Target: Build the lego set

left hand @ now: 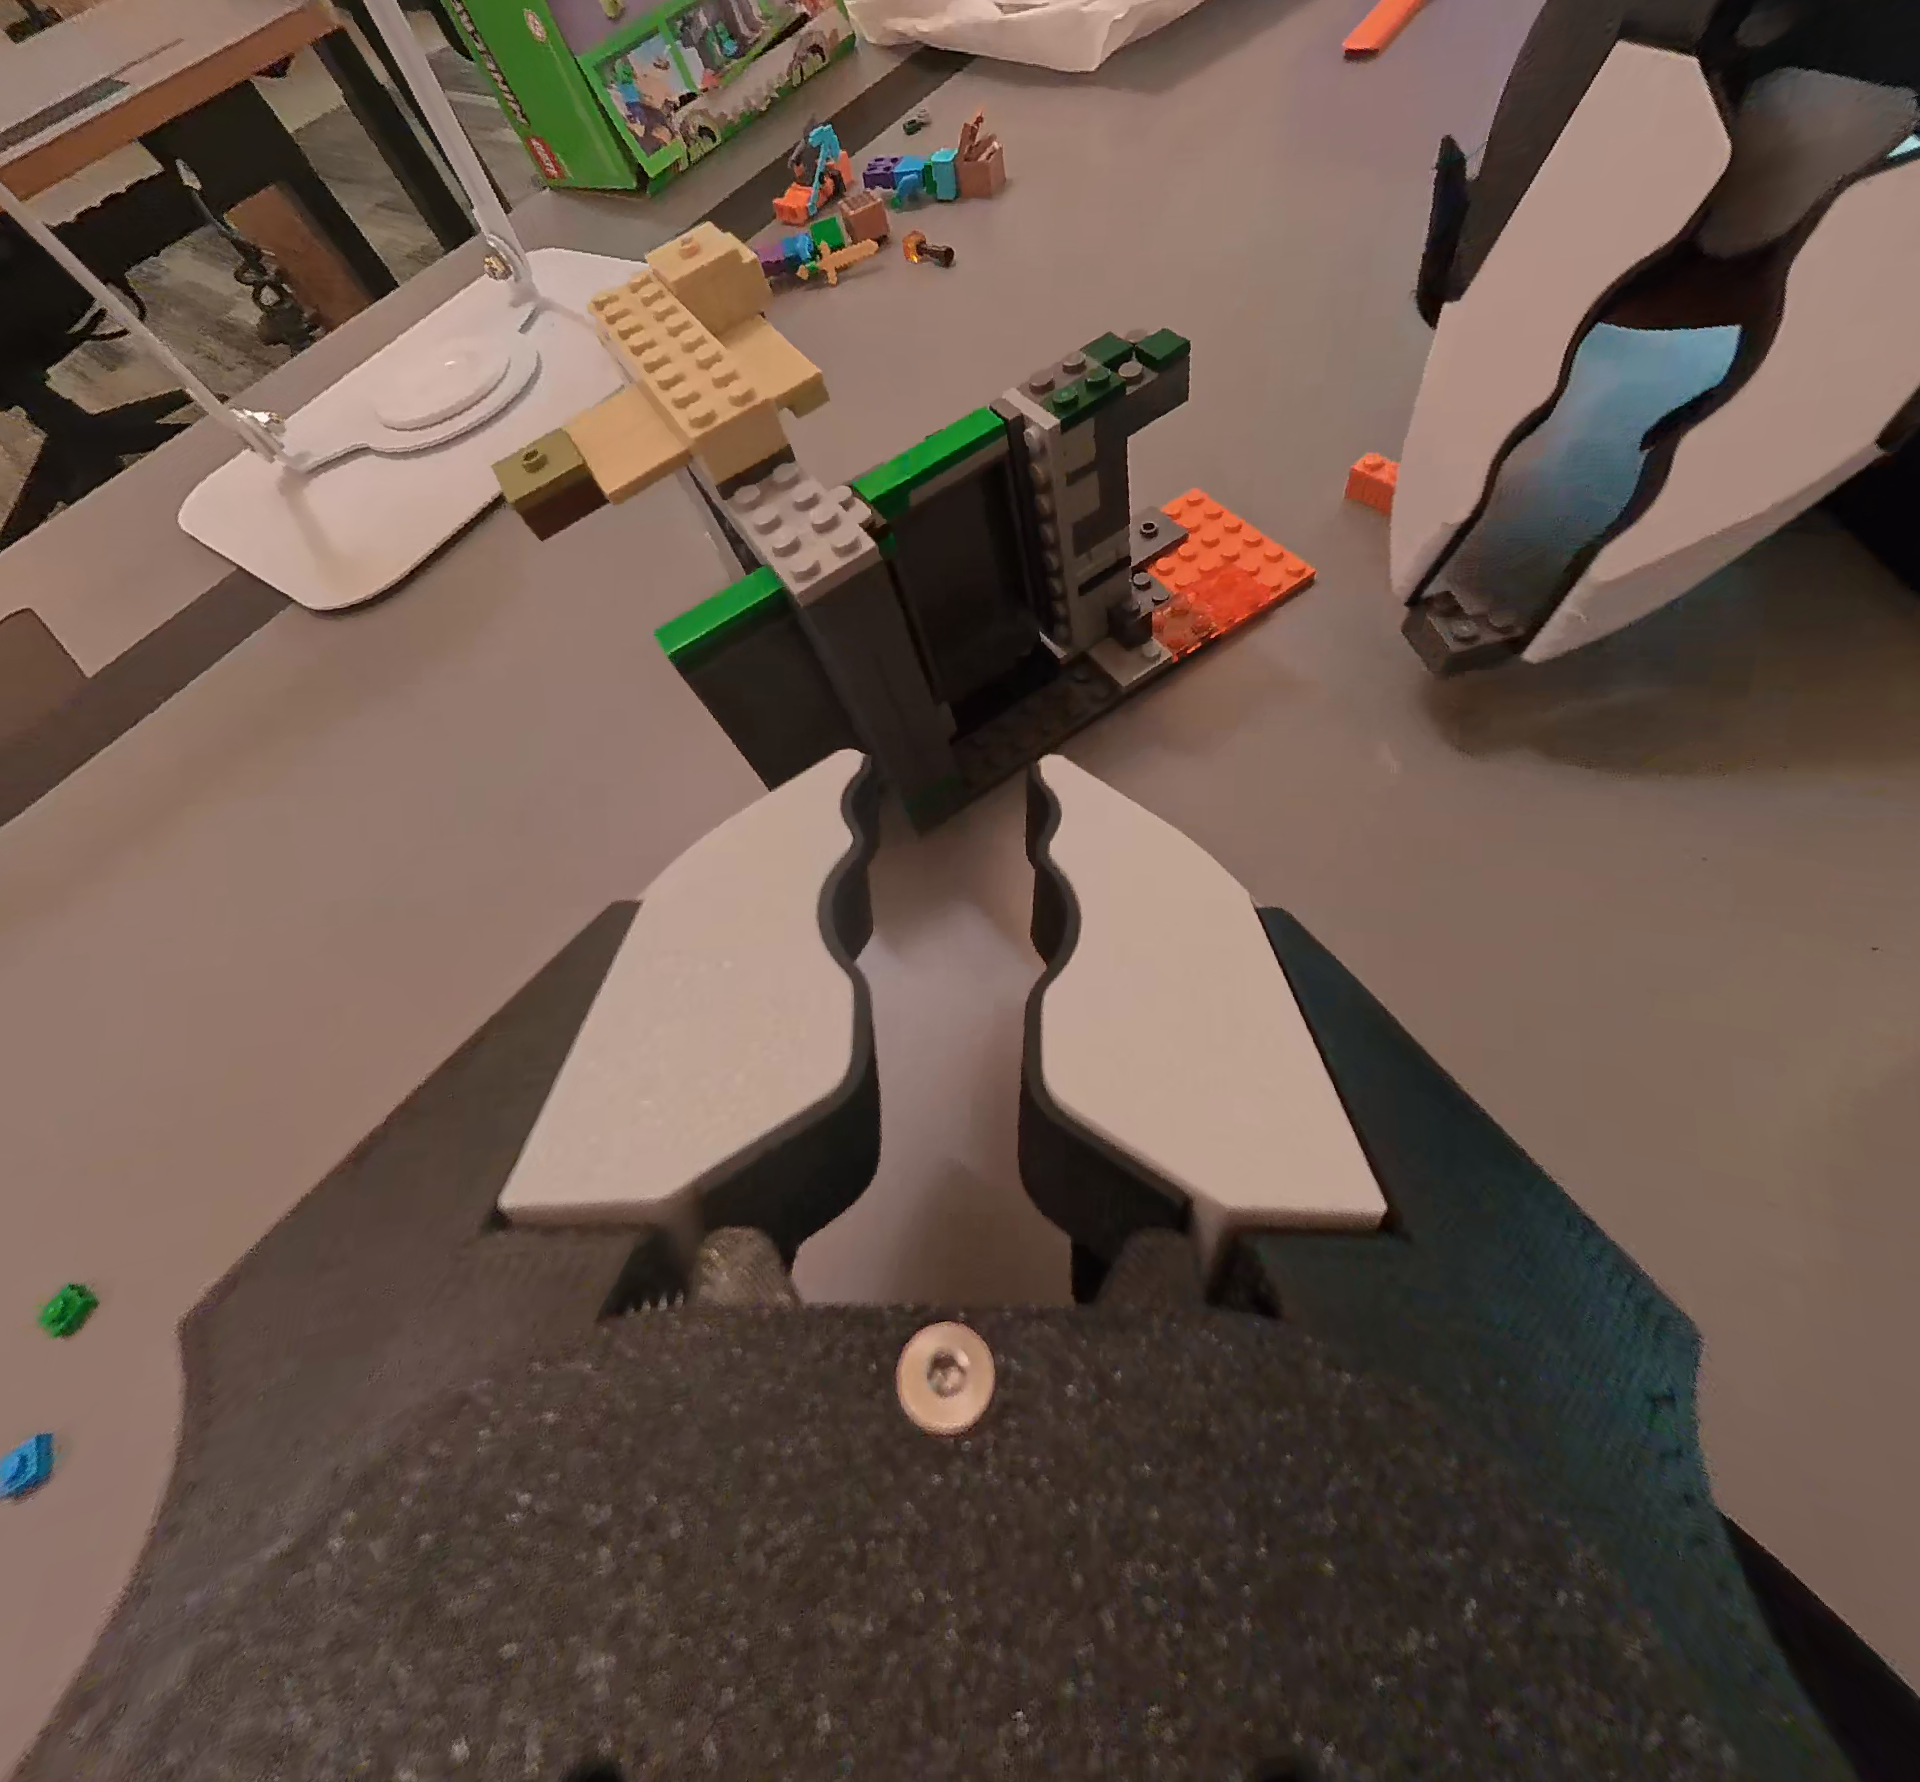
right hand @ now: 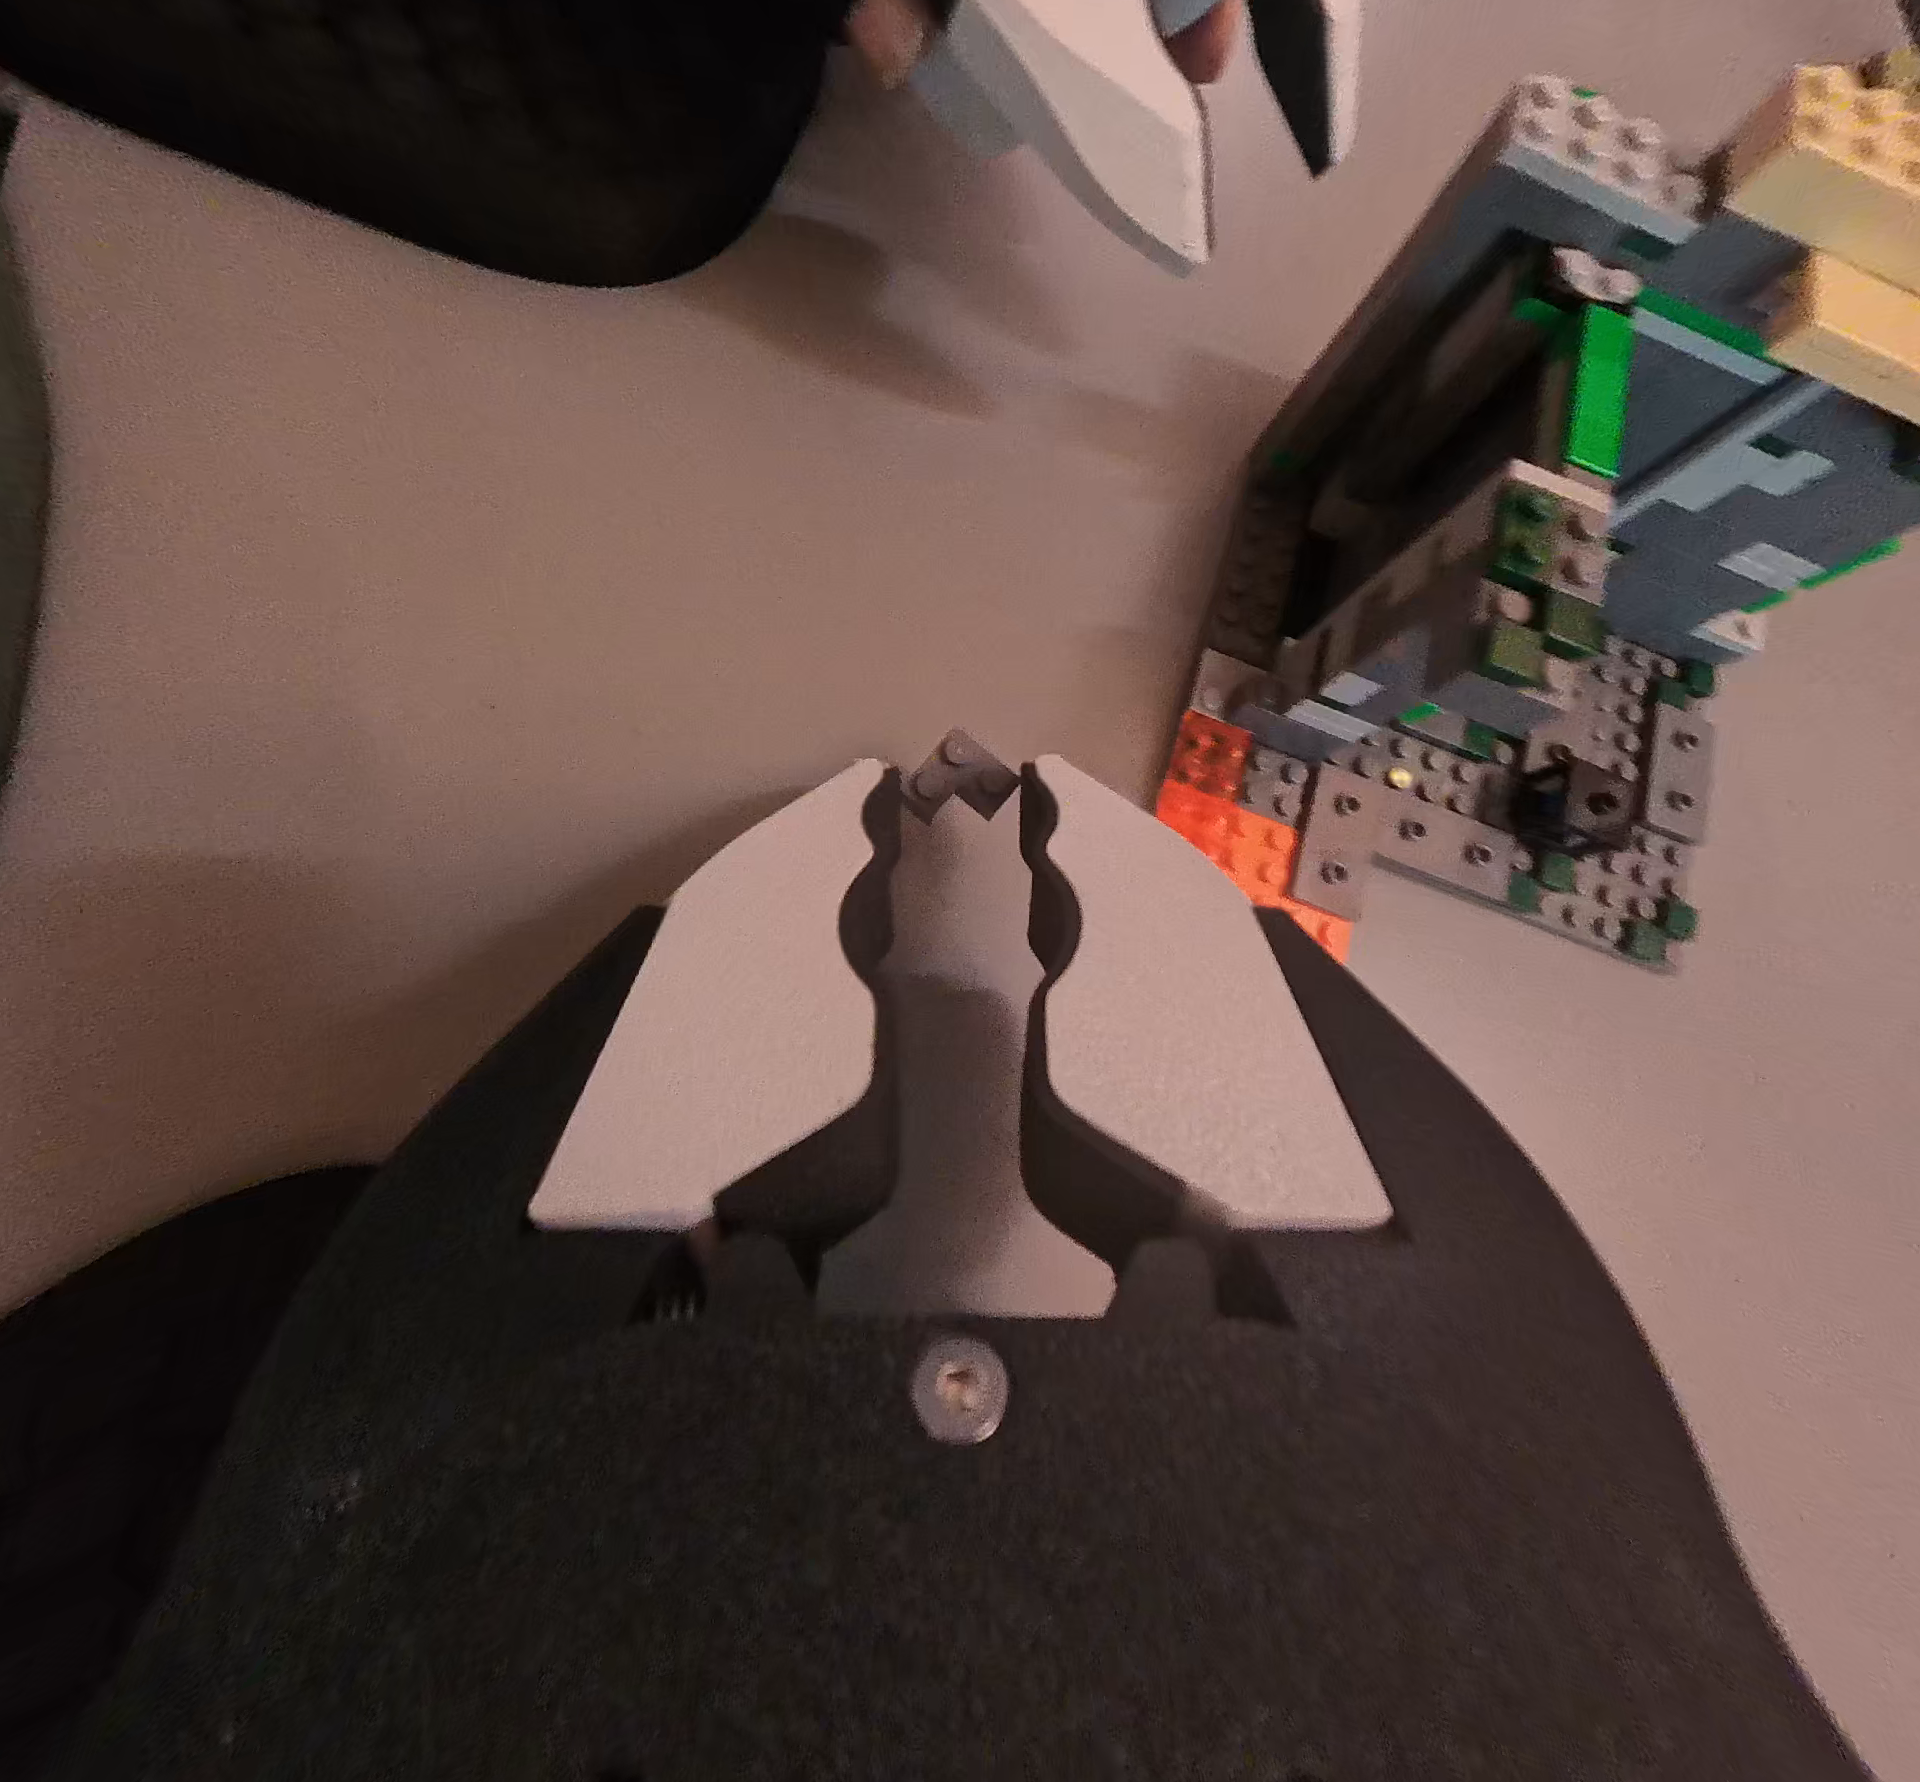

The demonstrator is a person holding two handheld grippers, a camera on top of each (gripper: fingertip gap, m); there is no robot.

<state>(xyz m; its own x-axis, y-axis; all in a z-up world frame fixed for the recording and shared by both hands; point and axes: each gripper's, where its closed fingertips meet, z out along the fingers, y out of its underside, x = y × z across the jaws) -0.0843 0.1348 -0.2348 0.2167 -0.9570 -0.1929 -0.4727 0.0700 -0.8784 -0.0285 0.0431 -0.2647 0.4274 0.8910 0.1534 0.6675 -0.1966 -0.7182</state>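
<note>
Grey tabletop (left hand: 416, 849) holds part-built lego model (left hand: 935, 569), grey/green walls w/ tan top, orange plate; left gripper (left hand: 945, 797) open, empty; right gripper (right hand: 956, 782) pinching dark-grey piece (right hand: 958, 782).

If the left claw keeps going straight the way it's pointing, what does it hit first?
Most likely the lego build: its dark grey wall stands directly ahead of the open left claw, very close to the fingertips, though the exact gap is hard to judge.

The left gripper (left hand: 948, 797) hangs with jaws apart, while the right gripper (right hand: 956, 782) is pinched closed.
</note>
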